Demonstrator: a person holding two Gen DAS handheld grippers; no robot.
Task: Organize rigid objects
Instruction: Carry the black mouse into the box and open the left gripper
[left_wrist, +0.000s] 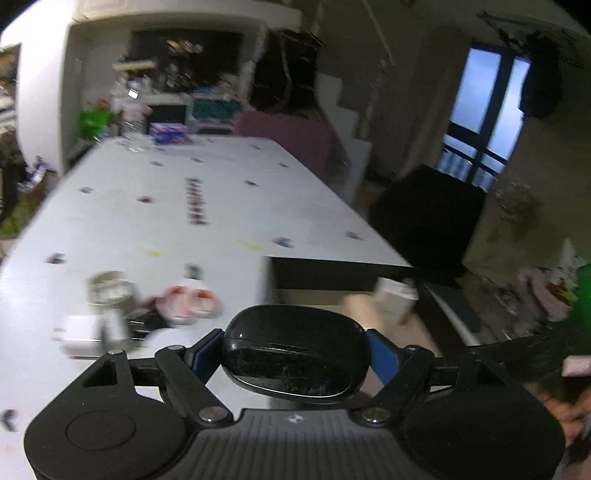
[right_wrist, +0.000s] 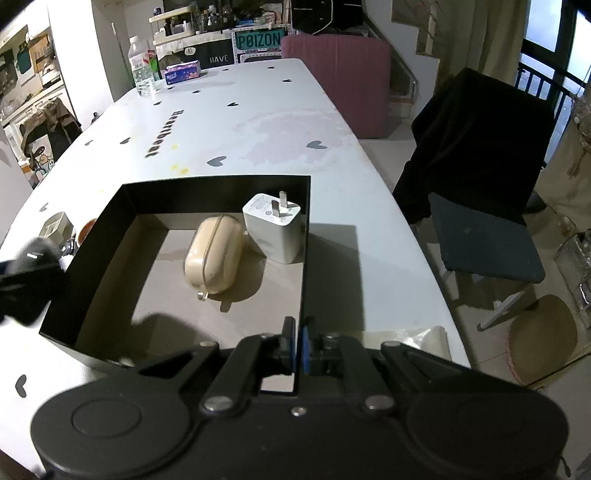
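carrying: the left tool (left_wrist: 295, 360) pinches a black oval case (left_wrist: 295, 354) between its blue pads, one pad against each end; the view is smeared, so reading this as the transfer step toward the box is a judgement.
holding: the right tool (right_wrist: 300, 349) has its blue-lined fingers pressed together on the near right wall of the black box (right_wrist: 221, 182), seemingly steadying it.
box contents: a beige earbud case (right_wrist: 214, 254) lies lengthwise on the floor of the box, just beside a white charger (right_wrist: 275, 230) standing in the far right corner with its prongs up.
left on the table: a white block (left_wrist: 83, 334), a metal cup-like thing (left_wrist: 110, 290) and something pink and red (left_wrist: 188, 301) lie close together on the white table (left_wrist: 166, 221); blur hides what they are.
next move: likely bringing the black case over the open floor of the box, in the free near-left part, lowering it clear of the thin walls, then spreading the pads.
materials: the black case is glossy hard plastic, scuffed on its face, rounded like a pebble; the beige case looks smooth and rounded, with a small metal ring at its near end; the charger is matte white, boxy with softened corners.
box: thin, stiff sheet, black outside, pale brown inside, with sharp straight edges.
table surface: a white cover printed with small dark hearts and a line of lettering.
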